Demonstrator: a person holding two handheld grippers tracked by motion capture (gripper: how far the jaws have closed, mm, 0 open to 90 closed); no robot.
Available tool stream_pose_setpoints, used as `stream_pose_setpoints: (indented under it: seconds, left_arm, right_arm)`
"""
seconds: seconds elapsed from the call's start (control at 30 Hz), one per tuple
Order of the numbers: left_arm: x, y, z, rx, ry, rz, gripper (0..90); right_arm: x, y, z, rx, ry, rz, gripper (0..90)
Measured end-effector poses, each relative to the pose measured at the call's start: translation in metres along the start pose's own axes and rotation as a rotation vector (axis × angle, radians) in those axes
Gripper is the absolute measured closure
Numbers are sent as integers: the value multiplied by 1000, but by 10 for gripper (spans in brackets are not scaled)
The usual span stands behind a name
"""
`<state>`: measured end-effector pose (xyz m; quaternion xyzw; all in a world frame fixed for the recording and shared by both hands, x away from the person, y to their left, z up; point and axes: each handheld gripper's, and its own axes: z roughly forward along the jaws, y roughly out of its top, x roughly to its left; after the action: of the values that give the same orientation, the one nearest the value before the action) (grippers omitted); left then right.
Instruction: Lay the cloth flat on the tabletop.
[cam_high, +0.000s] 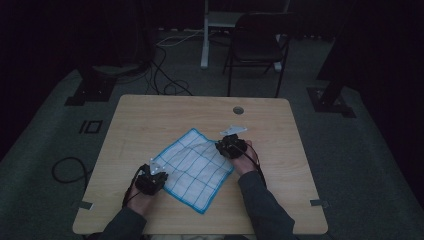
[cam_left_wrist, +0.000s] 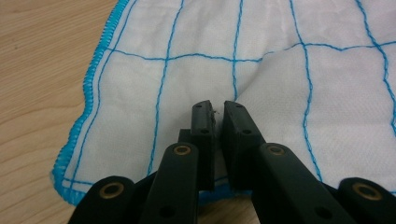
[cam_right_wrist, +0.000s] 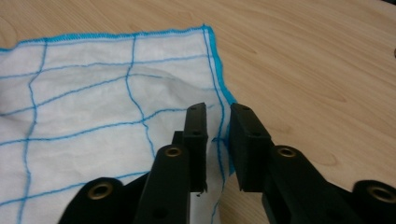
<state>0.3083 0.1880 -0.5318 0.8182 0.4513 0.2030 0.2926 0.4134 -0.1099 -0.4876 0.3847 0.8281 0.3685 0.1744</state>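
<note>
From the high view, your cloth (cam_high: 196, 169), white with a blue grid and blue hem, lies spread as a diamond on the near middle of the wooden table (cam_high: 150, 120), with bare wood all round it; the widest open stretch runs toward the far edge, where a small round hole (cam_high: 238, 110) sits. Your left gripper (cam_high: 151, 181) rests at the cloth's near-left corner and your right gripper (cam_high: 231, 145) at its right corner. Beyond the table you see a dark folding chair (cam_high: 255, 47) and loose cables (cam_high: 165, 75) on the floor; no writing or label can be read anywhere. In the left gripper view, detail appears that the high view cannot give: the jaws stand almost together with only a thin slit between the pads, low over the cloth just inside its hemmed corner, and a soft crease runs away from the tips; you cannot tell whether any fabric is pinched in that slit. In the right gripper view, the jaws stand a little apart, and the blue hem (cam_right_wrist: 219, 140) of the cloth's edge rises into the gap between them, with bare wood open to the right; whether the pads press it you cannot tell.
</note>
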Motion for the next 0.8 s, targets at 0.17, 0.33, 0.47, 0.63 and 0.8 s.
stream_pose_setpoints:
  seconds: [0.17,0.33,0.47,0.63,0.8]
  left_arm:
    - [8,-3,-3,5,24,-23,833]
    - [13,-5,-4,7,36,-36,825]
    - [13,-6,-5,9,37,-36,819]
    - [13,-6,-5,7,38,-43,812]
    - [13,-7,-5,3,33,-45,808]
  right_arm:
    - [-4,-8,-2,-12,-3,31,760]
    - [-6,-25,-8,-30,-9,73,751]
    - [-3,-41,-7,-10,-5,86,745]
    - [9,-58,1,34,10,68,803]
    - [19,-59,4,43,26,40,836]
